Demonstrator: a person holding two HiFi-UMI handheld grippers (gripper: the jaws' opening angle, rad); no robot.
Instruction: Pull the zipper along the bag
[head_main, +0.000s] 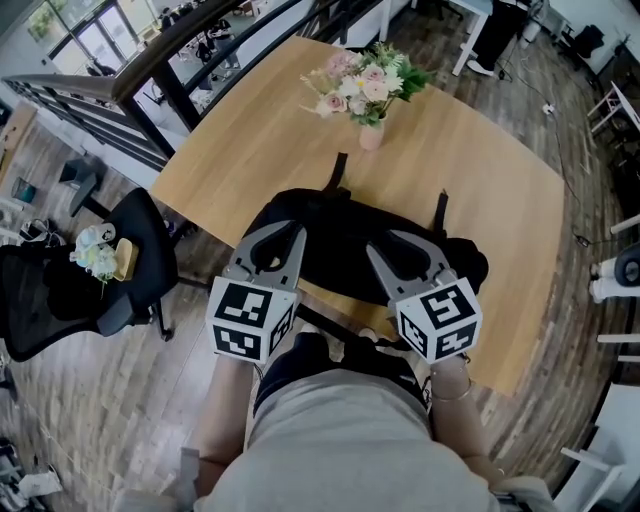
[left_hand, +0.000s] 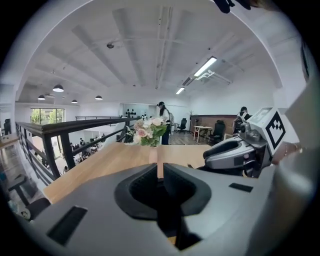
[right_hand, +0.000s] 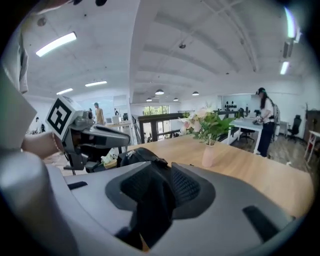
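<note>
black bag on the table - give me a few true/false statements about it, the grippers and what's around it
1. The bag is black and lies on the wooden table. True.
2. The vase of flowers stands on top of the bag. False: it stands on the table beyond the bag, apart from it.
3. The left gripper has its jaws wide apart. False: they are nearly together, with only a thin slit between them.
4. Black bag fabric shows between the jaws of the right gripper. True.
5. In the head view, a black office chair stands on the floor left of the table. True.
</note>
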